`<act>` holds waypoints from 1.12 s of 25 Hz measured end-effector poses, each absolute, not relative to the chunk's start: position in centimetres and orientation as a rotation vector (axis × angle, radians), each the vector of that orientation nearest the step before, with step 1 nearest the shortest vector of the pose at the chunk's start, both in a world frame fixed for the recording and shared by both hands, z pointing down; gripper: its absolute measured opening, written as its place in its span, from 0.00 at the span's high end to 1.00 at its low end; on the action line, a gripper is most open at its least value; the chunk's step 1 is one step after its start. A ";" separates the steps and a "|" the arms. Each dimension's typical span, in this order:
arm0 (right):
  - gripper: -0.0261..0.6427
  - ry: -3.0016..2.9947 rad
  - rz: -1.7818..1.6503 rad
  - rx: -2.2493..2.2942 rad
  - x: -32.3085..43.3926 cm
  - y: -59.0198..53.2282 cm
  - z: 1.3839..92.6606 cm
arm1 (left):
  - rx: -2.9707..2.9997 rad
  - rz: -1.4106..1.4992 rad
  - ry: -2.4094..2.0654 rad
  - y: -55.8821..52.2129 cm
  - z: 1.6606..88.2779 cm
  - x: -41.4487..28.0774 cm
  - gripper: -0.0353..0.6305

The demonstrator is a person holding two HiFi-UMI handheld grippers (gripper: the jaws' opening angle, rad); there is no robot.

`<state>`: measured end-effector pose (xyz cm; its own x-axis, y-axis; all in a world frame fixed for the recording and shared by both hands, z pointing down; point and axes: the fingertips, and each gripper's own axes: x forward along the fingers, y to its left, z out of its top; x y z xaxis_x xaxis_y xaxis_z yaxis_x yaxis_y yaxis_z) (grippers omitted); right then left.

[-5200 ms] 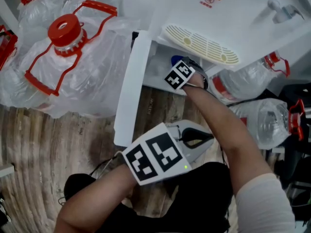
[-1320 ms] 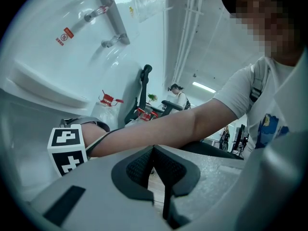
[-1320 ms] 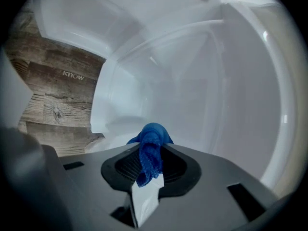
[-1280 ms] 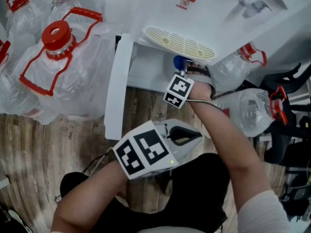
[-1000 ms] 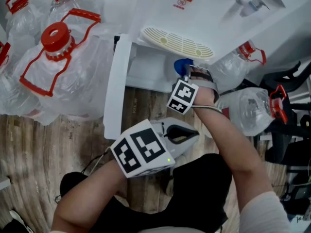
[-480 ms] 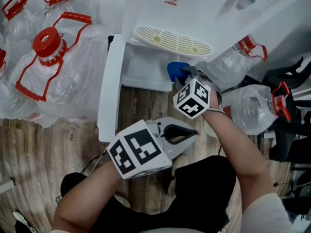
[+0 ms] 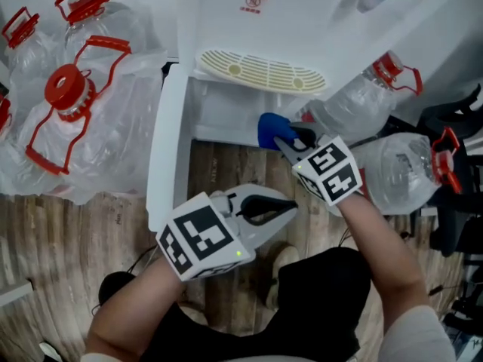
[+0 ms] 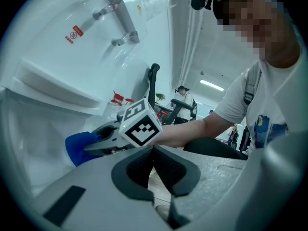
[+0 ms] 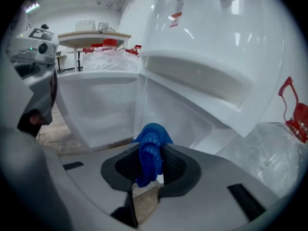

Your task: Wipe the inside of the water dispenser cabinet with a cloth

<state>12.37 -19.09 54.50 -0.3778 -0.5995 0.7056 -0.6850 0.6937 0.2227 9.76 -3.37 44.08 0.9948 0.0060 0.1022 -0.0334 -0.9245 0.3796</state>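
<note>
The cloth (image 7: 270,130) has come back toward the front since a second ago: it was tucked further in under the drip tray (image 7: 260,72), and now it sits at the front edge of the water dispenser cabinet (image 7: 226,115), toward the right corner of the opening, with the person's arm drawn back and to the right. It is a small blue wad, bunched and hanging between the jaws of the right gripper (image 7: 287,140), which are clamped on it; the right gripper view shows the blue fabric (image 9: 151,148) pinched there with the white cabinet walls just beyond. Whether the cloth is pressing on the cabinet floor or has lifted just clear of it I can't quite make out from here. The left gripper (image 7: 290,205) hangs over the wooden floor (image 7: 83,232) in front of the opening, jaws closed together with nothing in them, taking no part. The cabinet door (image 7: 167,157) stands swung open at the left edge, and bagged water bottles (image 7: 75,119) crowd beyond it. I'd judge the wiping to be under way or near a pause; the white interior shows no mark telling which parts are done, so the left side and back may remain.
</note>
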 end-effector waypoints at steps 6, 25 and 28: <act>0.84 -2.237 0.191 0.990 11.5 -17.5 50.1 | 2.715 0.057 -0.116 -4.8 43.3 9.6 0.94; 0.84 -2.424 0.212 1.099 11.1 -15.0 43.5 | 2.636 -0.028 -0.544 -10.4 39.4 5.8 0.94; 0.84 -2.424 0.222 1.115 11.6 -15.9 44.4 | 2.644 -0.033 -0.701 -12.0 38.0 5.6 0.94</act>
